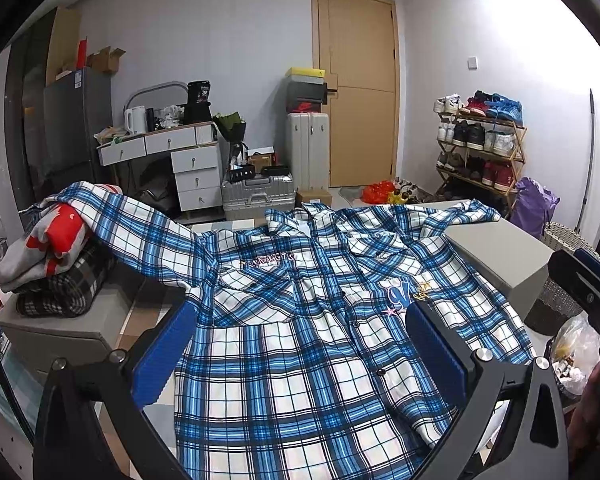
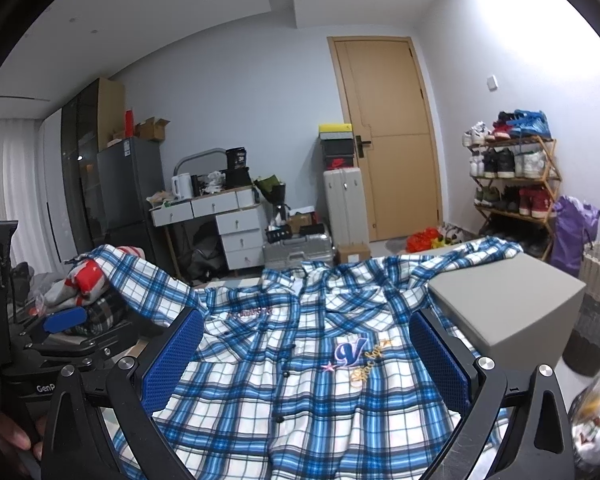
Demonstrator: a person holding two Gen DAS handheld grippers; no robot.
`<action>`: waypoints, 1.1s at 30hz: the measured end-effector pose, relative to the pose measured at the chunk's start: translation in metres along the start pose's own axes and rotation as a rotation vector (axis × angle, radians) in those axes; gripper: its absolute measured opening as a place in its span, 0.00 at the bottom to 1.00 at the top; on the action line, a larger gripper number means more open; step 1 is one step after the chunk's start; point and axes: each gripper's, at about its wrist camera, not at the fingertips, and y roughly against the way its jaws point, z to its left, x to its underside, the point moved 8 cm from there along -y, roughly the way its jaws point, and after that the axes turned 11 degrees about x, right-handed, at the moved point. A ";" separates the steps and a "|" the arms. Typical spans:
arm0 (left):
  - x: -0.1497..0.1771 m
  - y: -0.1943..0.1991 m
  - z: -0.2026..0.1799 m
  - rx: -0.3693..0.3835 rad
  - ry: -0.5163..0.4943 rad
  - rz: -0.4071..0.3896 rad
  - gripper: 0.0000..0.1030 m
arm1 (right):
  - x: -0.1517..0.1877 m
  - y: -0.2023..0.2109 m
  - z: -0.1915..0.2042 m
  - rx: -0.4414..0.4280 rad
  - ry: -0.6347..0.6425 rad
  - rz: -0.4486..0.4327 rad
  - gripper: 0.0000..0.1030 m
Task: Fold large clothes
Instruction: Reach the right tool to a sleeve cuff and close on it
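A blue plaid shirt [image 1: 300,344] lies spread face-up and buttoned across the bench, its left sleeve draped over a pile of clothes [image 1: 56,268] at the left edge. Left tool [image 1: 300,352] and right tool [image 2: 306,364] hover spread, empty. Folding looks unstarted.

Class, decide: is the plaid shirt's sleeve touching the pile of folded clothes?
Touching. The left wrist view shows the shirt's sleeve draped over the top of the pile, with no gap between them.
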 end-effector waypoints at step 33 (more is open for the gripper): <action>0.036 -0.219 -0.003 0.211 0.010 0.335 0.99 | -0.092 -0.489 -0.379 0.493 -0.312 0.733 1.00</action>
